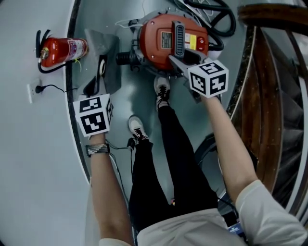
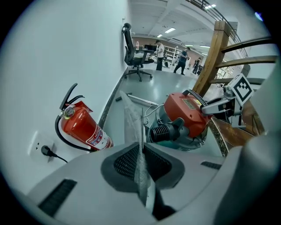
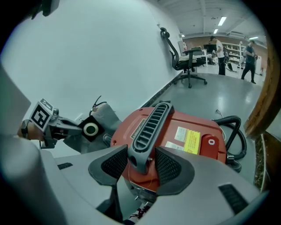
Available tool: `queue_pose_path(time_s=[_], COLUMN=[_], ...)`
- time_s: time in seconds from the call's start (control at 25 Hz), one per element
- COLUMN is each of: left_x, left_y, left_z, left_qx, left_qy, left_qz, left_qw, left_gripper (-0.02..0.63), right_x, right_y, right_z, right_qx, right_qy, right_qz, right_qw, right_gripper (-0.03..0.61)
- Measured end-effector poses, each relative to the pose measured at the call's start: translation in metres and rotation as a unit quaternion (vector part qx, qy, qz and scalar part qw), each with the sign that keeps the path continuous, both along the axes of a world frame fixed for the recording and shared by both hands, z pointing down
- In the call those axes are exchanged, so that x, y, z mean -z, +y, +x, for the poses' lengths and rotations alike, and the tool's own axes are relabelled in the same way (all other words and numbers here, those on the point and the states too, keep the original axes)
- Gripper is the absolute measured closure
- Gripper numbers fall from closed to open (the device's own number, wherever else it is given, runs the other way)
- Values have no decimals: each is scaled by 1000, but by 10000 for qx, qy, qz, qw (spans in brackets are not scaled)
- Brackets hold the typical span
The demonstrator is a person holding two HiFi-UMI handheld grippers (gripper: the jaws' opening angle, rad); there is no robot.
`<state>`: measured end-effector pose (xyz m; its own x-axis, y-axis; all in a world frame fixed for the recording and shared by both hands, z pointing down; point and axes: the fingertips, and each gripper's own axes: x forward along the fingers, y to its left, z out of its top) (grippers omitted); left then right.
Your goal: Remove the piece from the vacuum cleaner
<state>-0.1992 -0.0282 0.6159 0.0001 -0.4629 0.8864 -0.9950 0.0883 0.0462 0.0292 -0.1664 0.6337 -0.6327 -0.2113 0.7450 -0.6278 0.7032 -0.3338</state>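
Observation:
The red vacuum cleaner (image 1: 159, 48) (image 2: 189, 112) (image 3: 193, 132) lies on the grey floor, its ribbed inlet port (image 2: 164, 131) facing left. A grey dust bag (image 1: 103, 48) (image 2: 131, 118) with a black collar and a white ring (image 3: 91, 129) hangs just left of that port, apart from it. My left gripper (image 1: 96, 89) (image 2: 141, 162) is shut on the bag's thin lower edge. My right gripper (image 1: 182, 65) (image 3: 141, 165) reaches down onto the vacuum's top. Its jaws are shut on the end of the grey ribbed handle (image 1: 179, 41) (image 3: 149, 125).
A red fire extinguisher (image 1: 60, 50) (image 2: 83, 127) lies against the white wall by a plugged socket (image 1: 36, 89). A black hose (image 1: 211, 14) coils behind the vacuum. A wooden stair railing (image 1: 269, 96) runs on the right. My shoes (image 1: 162, 89) stand beside the vacuum. An office chair (image 2: 136, 55) and people are far off.

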Motion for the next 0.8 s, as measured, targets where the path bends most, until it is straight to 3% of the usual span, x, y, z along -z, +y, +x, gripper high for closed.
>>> queue_pose_path(time_s=[0.32,0.64,0.8], left_x=[34,88,125], left_y=[23,38,44], left_z=[3,-2,-3], left_qx=[-120,-170,-160], left_qy=[-39,-56,-30], left_qz=[63,282,478], left_qw=[9999,9994,9987], left_gripper=[587,586,586], right_x=[25,109,160], right_y=[25,40,48], right_z=[20,3,-6], right_qx=[33,820,842], right_qy=[228,263,39], right_qz=[110,742,958], right_qw=[9997,9935,9918], right_gripper=[374,376,385])
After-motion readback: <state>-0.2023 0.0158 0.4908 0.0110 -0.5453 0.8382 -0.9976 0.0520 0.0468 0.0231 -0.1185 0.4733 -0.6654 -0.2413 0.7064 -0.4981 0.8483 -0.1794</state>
